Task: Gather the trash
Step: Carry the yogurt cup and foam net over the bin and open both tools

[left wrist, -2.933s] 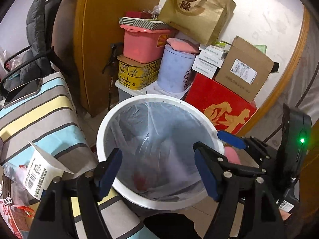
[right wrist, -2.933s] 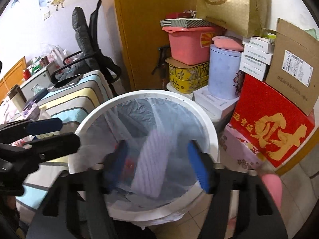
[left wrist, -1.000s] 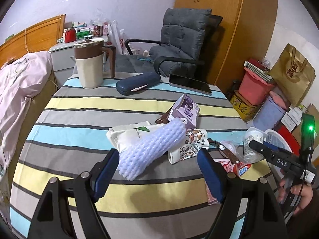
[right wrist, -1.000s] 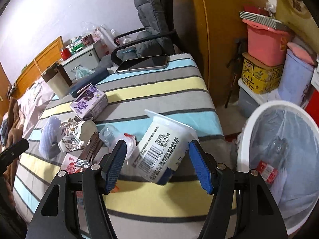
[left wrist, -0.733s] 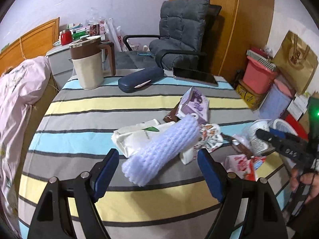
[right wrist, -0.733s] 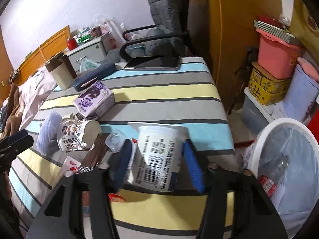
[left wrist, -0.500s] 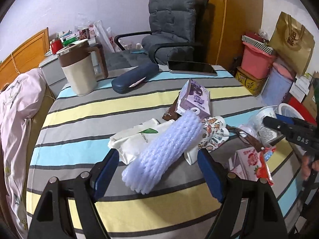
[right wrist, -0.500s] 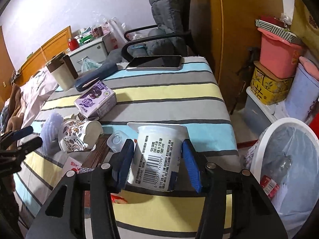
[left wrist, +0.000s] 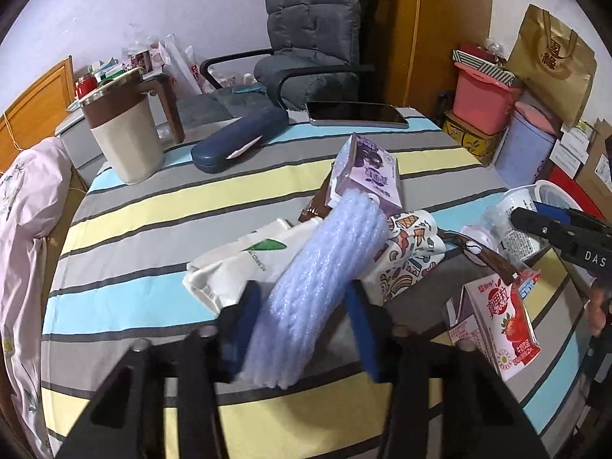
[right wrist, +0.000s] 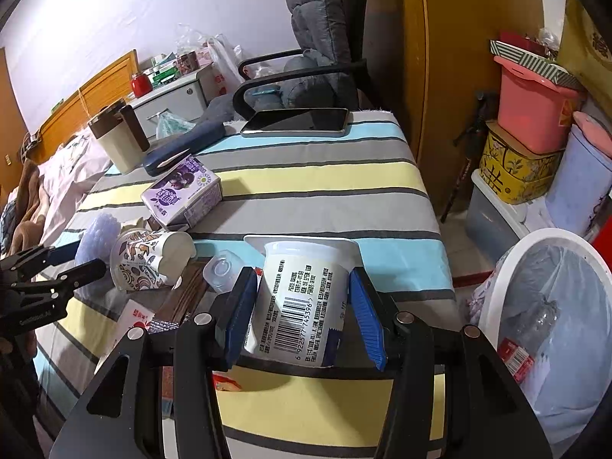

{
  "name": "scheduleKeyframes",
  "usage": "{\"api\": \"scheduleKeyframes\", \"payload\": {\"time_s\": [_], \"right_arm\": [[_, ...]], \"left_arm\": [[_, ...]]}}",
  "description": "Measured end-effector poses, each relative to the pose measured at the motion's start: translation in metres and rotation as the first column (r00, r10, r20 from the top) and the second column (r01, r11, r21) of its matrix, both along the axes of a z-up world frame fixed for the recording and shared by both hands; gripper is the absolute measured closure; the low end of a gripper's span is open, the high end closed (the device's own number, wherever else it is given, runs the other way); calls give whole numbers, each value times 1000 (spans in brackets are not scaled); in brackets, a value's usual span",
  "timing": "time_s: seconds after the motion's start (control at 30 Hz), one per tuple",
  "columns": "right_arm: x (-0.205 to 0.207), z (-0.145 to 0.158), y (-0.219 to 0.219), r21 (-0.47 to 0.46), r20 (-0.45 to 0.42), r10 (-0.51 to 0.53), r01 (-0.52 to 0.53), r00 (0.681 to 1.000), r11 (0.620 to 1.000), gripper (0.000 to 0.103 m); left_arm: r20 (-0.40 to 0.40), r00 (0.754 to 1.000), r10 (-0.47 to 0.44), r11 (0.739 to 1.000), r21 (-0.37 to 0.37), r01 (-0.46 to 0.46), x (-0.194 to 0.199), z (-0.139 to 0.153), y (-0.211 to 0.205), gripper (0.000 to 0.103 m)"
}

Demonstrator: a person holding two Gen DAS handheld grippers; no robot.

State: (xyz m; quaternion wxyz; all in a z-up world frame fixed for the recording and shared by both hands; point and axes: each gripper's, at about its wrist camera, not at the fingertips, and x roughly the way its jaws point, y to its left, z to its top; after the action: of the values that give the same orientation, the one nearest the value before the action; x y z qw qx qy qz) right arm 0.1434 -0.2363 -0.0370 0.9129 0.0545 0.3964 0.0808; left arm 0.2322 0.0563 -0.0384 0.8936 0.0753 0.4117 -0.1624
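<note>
My left gripper is shut on a pale blue foam roll lying on the striped table. My right gripper is shut on a white yogurt cup with a barcode, at the table's right edge. The white trash bin with a clear liner stands on the floor to the right and holds a bottle and wrappers. A patterned paper cup, a purple carton, a red strawberry carton and a white paper bag lie between the grippers.
A beige jug, a dark blue case and a phone sit at the table's far side. A grey chair stands behind. Stacked boxes and a pink tub crowd the floor beside the bin.
Both grippers swung from over the bin to the table. The left jaws closed on the foam roll. The right jaws closed on the yogurt cup.
</note>
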Motion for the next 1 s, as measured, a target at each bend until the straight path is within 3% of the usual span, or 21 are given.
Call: {"api": "scheduleKeyframes", "payload": {"time_s": [0.2,0.53,1.0], "right_arm": [[-1,0,-2,7,6,3,-3,1000,1000,51],[-6,0,-3,13,22,10,-10,1000,1000,51],[-27,17,-18,53,90,-7,2,996,999,51]], "left_arm": [[1,1000,7,1000,-30,-7,-4,2,2,75],[-7,1000,23,991,-135,-24,-15,11,5,76],[46,999,12,987,-163,-4,-40,37,-21,76]]}}
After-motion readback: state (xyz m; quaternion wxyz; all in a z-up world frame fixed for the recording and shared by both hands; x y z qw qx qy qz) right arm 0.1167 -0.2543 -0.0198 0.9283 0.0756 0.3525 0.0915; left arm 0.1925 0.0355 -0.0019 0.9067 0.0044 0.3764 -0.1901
